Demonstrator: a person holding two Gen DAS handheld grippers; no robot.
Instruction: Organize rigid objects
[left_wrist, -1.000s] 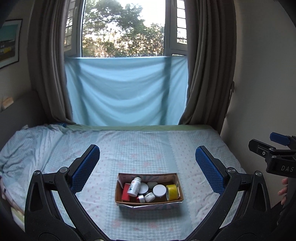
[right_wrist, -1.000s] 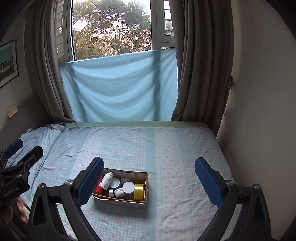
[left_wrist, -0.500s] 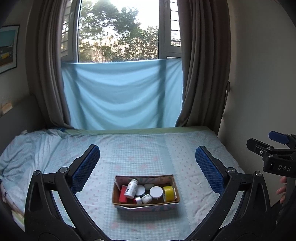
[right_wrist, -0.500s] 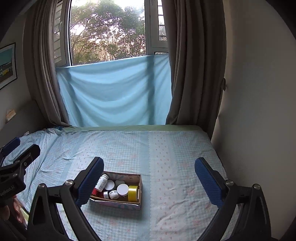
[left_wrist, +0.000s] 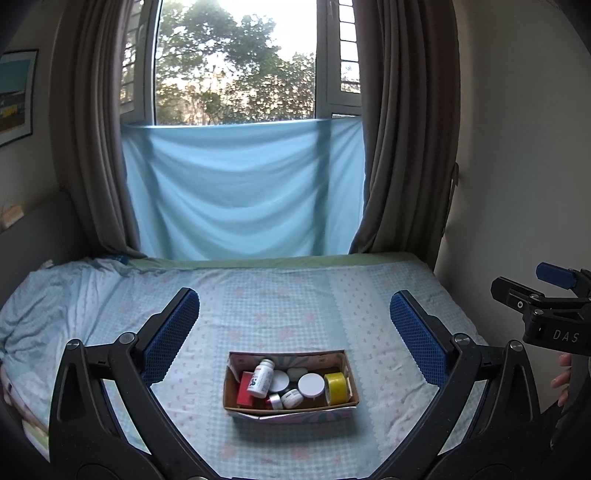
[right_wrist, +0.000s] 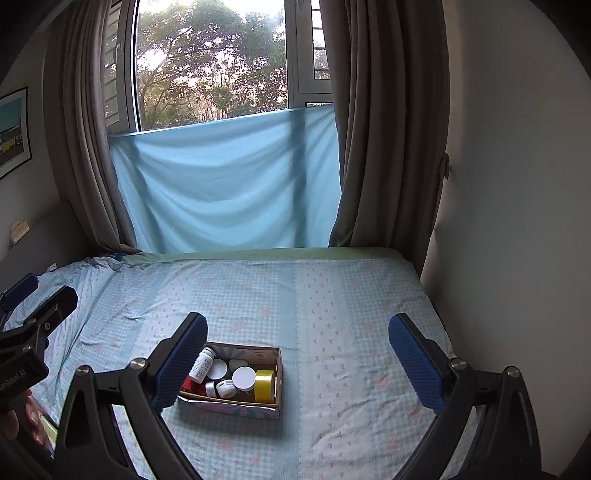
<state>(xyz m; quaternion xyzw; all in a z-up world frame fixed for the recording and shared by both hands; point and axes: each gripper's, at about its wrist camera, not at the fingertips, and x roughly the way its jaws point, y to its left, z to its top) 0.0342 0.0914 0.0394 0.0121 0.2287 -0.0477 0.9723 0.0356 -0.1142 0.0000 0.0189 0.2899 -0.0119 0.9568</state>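
Two grippers stand nearest the lenses, both spread wide and holding nothing: the left gripper (left_wrist: 294, 328) and the right gripper (right_wrist: 297, 352), each raised above the bed (left_wrist: 258, 310) and clear of it. Just beyond and below them sits the cardboard box (left_wrist: 352, 376), its long axis running left to right across the sheet. From the left gripper it lies straight ahead, centred between the jaws; from the right gripper it lies ahead and off to the left, partly behind that gripper's left finger, so the left is the better lined up (I judge it the nearer too).

Inside the box lie the rigid objects: a white bottle (left_wrist: 261, 377) tilted on a red packet (left_wrist: 244, 392), a white-lidded jar (left_wrist: 311, 384), a smaller jar (left_wrist: 291, 398) and a yellow tape roll (left_wrist: 337, 387) on edge at the right end. All already rest in the box, which fits a finished gathering or a box about to be unpacked.

Around the box the sheet lies bare; nothing blocks a descent. Farther back hang the blue cloth (left_wrist: 240, 192), curtains (left_wrist: 399, 147) and the window (left_wrist: 236, 62).
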